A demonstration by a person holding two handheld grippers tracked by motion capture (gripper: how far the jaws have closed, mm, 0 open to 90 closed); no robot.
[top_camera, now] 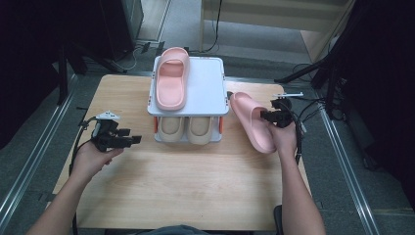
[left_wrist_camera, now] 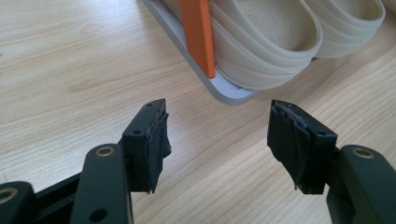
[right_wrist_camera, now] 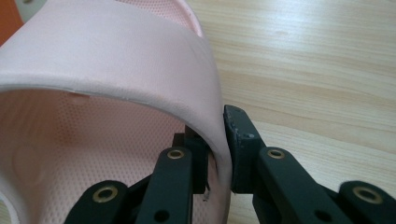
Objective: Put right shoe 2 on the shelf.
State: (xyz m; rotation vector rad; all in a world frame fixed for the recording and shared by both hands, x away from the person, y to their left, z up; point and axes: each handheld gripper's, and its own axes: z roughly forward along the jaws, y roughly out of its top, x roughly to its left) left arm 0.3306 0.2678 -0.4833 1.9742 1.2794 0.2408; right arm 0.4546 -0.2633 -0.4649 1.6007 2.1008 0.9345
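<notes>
Right gripper (right_wrist_camera: 218,154) nearest: our jaws pinch side strap of pink slipper (right_wrist_camera: 116,70), tilted at rack's (top_camera: 208,81) 3 o'clock. Left gripper (left_wrist_camera: 217,140) empty, jaws apart. Step: carrying slipper. Next: we judge, set it beside its mate (top_camera: 171,78) on top shelf.

Grey floor (top_camera: 186,29) (dark surrounds)

Pink slipper (top_camera: 252,122) tilted, right of rack (top_camera: 208,93)
</notes>
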